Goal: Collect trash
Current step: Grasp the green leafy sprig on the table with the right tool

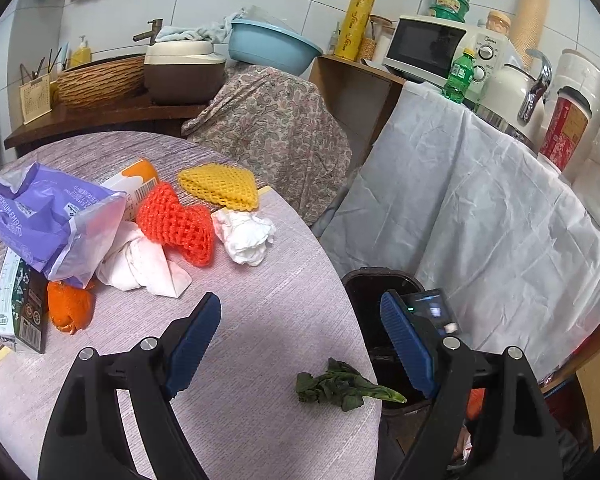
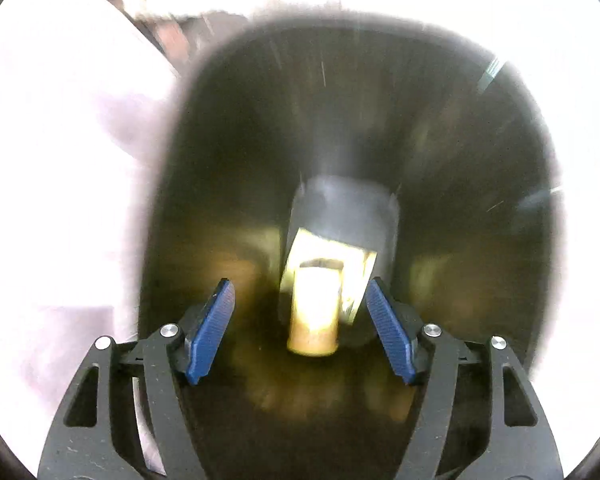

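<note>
Both your grippers, left gripper [image 1: 300, 344] and right gripper [image 2: 300, 330], gape empty; pinch the limp, light wilted green leaf [image 1: 342, 386] mid-stem.

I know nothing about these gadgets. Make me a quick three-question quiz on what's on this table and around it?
1. True or false: the left gripper holds something.
2. Which lies nearest the dark bin? A) yellow foam net B) wilted green leaf C) purple bag
3. What does the right gripper point into?

Key: 1 false, its jaws are open and empty. 2 B. 3 the dark bin, with a blurred box in it.
</note>
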